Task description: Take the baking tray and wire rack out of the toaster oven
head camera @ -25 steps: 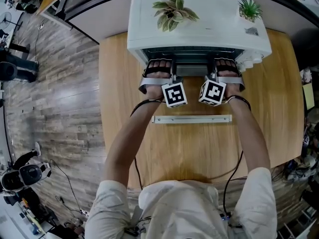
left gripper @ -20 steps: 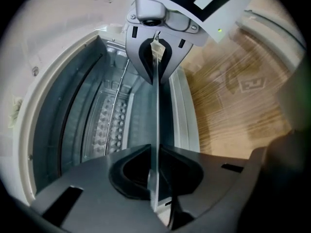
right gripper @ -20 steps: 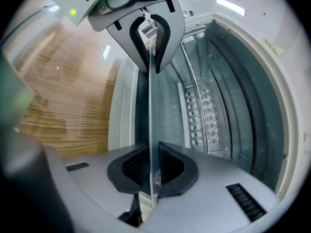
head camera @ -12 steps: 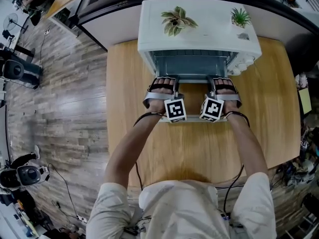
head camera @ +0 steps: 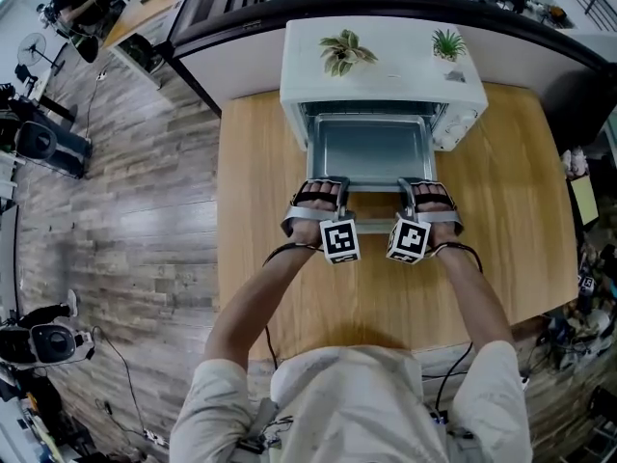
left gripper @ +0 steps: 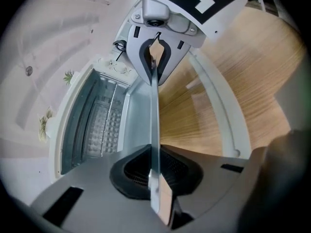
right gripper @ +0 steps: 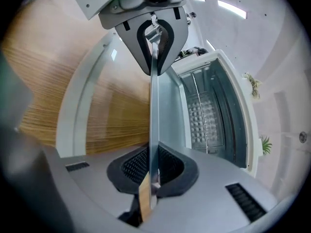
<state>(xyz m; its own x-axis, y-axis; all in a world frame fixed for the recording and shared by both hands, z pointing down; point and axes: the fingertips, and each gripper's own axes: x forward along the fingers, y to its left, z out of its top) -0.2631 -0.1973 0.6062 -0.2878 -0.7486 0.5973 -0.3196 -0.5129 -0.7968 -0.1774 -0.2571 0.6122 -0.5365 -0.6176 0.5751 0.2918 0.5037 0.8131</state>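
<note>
2 grippers pinch the near rim of the baking tray [head camera: 371, 150], which sits partway out of the toaster oven [head camera: 386, 51], its long axis running 9 to 3 o'clock. The left gripper [head camera: 344, 187] is clamped on the rim toward 9 and the right gripper [head camera: 404, 187] toward 3. The tray lies at 12 o'clock from both hands, equally near, so I'd expect an even pull toward 6. What looks like the wire rack [right gripper: 206, 115] sits inside.
</note>
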